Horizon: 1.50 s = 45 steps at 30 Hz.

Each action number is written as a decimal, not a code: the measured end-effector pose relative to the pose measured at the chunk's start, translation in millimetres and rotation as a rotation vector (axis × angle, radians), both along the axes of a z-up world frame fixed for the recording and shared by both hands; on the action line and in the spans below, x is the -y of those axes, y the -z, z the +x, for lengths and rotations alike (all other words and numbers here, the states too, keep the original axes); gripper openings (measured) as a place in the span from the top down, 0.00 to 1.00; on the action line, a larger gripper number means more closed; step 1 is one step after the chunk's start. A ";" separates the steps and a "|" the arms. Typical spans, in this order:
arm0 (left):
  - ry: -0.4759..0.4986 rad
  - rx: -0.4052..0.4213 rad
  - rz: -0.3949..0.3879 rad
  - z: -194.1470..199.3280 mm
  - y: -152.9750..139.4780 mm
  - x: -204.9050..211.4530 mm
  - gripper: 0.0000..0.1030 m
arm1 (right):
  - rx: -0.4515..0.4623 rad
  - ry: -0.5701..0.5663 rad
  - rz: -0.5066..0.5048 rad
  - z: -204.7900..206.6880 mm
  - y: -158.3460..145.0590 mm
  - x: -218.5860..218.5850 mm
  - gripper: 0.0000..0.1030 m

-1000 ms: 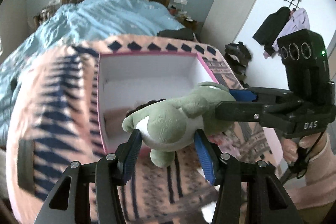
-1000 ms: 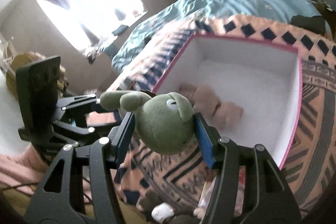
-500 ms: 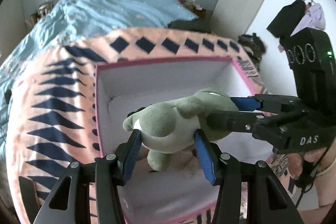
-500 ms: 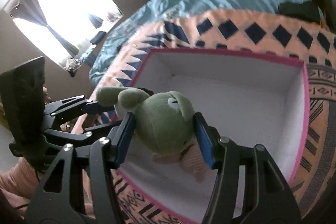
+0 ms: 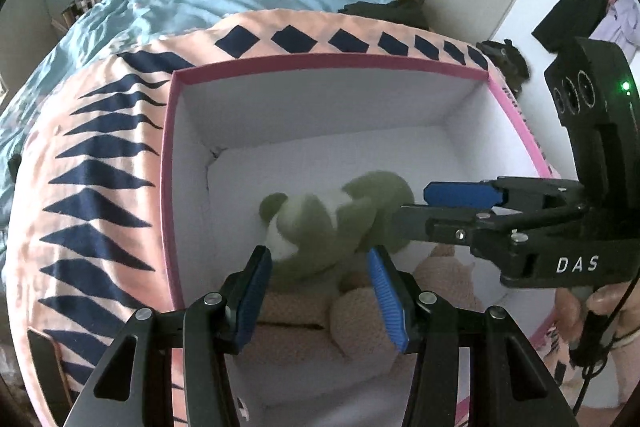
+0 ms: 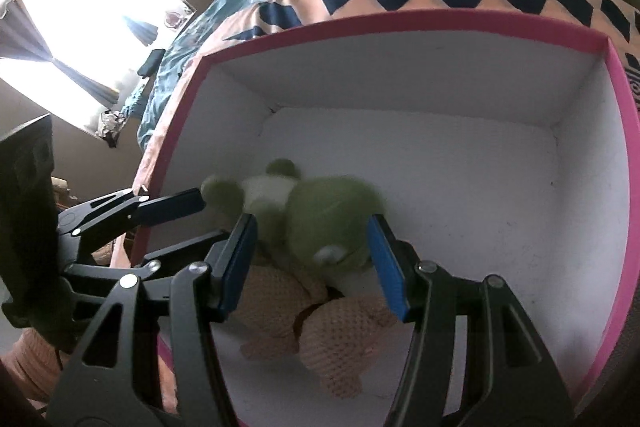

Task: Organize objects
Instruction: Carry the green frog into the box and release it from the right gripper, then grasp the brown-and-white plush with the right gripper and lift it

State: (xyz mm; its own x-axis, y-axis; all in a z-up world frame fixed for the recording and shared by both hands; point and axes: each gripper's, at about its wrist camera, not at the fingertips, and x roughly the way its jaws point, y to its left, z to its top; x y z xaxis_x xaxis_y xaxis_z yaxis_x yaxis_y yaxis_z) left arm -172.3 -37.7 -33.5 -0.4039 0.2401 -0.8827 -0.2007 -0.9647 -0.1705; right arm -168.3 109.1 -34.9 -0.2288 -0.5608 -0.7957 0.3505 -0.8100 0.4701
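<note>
Both tools, left (image 5: 320, 291) and right (image 6: 314, 261), pinch green plush (image 5: 336, 215); window (image 6: 80, 27) only in right view.

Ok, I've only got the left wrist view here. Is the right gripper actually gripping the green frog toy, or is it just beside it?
Observer: Gripping. In the right wrist view the head of the green frog plush sits between the jaws of the right gripper, with both blue pads against it.
Operator: Which way does its face point?
Observer: Down. A white eye shows on the underside of the head, toward the peach plush beneath it.
Operator: Any room left in the box?
Observer: Yes. The floor of the pink-rimmed box is bare to the right of the toys, up to its right wall, the part the gripper hides from you.
</note>
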 end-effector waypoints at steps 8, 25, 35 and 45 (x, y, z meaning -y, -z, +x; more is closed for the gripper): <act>-0.046 -0.086 0.013 33.4 -21.3 8.7 0.46 | -0.047 -0.030 -0.009 32.2 -19.3 -17.9 0.42; 0.233 -0.074 0.180 152.0 -30.5 -49.2 0.34 | 0.002 -0.085 -0.071 192.8 -43.2 -110.3 0.40; 0.246 0.038 0.174 168.1 3.8 -61.3 0.34 | 0.253 -0.097 -0.044 253.9 16.3 -135.2 0.40; 0.205 0.057 0.170 176.8 8.7 -48.6 0.34 | 0.336 -0.126 -0.059 241.2 53.2 -83.0 0.43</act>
State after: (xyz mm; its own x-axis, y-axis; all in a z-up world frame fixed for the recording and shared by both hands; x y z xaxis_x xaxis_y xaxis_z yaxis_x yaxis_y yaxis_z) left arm 4.5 10.9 -42.2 -0.2824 0.4580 -0.8429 -0.3738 -0.8618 -0.3430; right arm 72.9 192.0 -88.1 0.1137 -0.6151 -0.7802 0.2644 -0.7383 0.6205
